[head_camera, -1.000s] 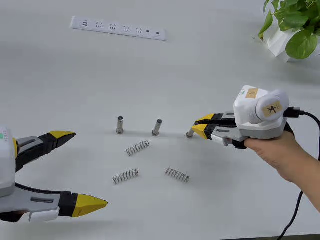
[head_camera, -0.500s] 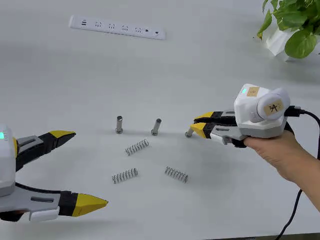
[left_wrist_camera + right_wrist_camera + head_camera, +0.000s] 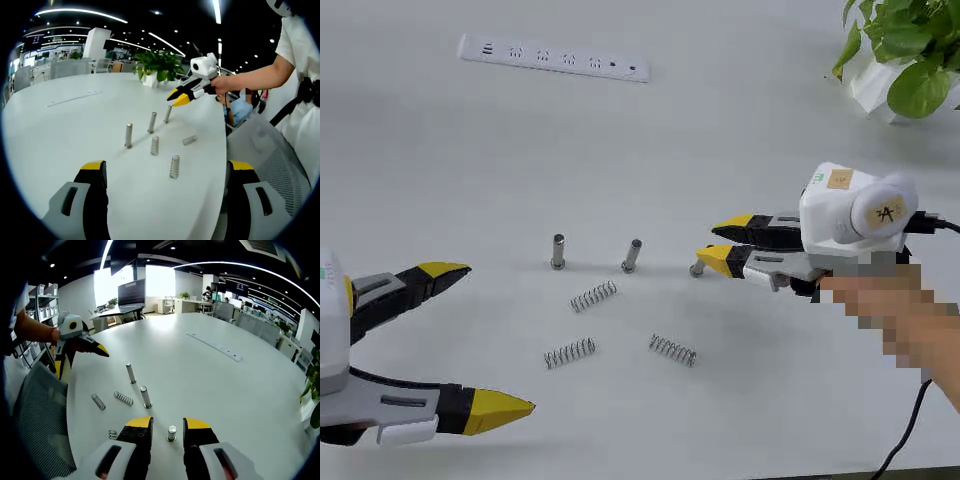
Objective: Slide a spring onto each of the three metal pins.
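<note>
Right gripper (image 3: 710, 240) has pulled back slightly from the right pin (image 3: 698, 268). Its jaws are now parted a little and hold nothing. In the right gripper view that pin stands upright between the tips. Left gripper (image 3: 500, 337) hovers wide open, empty, well apart from the work. Middle pin (image 3: 633, 255) and left pin (image 3: 558, 250) stand on the table (image 3: 770, 130), both bare. Upper spring (image 3: 595, 295), lower spring (image 3: 571, 352) and right spring (image 3: 673, 349) lie loose near the pins.

The left tool (image 3: 500, 337) and right tool (image 3: 715, 242) have yellow-tipped black jaws, white-grey bodies, and a black cable (image 3: 903, 437).
</note>
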`<action>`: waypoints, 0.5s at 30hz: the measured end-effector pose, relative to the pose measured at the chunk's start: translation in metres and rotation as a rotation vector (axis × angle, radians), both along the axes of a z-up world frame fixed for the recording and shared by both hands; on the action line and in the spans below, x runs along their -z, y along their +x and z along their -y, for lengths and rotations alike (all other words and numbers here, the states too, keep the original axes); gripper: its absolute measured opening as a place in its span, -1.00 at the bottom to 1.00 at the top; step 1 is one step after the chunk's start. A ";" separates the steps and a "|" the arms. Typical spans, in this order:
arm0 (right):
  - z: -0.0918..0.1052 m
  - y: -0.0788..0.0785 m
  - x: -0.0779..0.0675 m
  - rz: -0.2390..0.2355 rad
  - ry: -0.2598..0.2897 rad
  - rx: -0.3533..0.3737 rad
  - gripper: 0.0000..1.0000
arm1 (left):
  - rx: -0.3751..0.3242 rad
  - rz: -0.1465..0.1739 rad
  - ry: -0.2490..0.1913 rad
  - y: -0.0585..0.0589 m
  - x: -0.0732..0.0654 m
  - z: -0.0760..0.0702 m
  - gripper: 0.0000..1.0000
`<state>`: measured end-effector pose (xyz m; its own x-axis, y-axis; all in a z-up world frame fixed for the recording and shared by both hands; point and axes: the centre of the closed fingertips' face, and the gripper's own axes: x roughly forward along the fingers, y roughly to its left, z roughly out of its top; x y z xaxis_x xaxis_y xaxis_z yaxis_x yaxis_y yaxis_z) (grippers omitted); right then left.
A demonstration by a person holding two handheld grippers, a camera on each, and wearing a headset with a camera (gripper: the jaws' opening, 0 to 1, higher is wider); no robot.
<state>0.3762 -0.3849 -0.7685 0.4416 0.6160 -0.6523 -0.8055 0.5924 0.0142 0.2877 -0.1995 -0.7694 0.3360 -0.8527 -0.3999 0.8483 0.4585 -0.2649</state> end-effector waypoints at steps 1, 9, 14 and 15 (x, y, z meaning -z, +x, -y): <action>0.000 -0.001 -0.002 0.001 0.004 0.000 -0.57 | 0.001 -0.001 0.000 0.000 0.000 0.000 0.98; 0.004 -0.012 -0.015 0.025 0.033 -0.010 -0.37 | 0.007 0.007 0.007 -0.001 -0.003 0.002 0.94; 0.008 -0.020 -0.023 0.036 0.062 -0.005 -0.27 | 0.015 0.011 0.012 -0.001 -0.005 0.004 0.94; 0.009 -0.022 -0.024 0.039 0.067 -0.005 -0.23 | 0.015 0.011 0.012 -0.002 -0.005 0.004 0.94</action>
<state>0.3541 -0.3937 -0.7446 0.4623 0.6600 -0.5922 -0.8093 0.5870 0.0224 0.2861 -0.2035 -0.7642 0.3277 -0.8528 -0.4065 0.8580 0.4488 -0.2498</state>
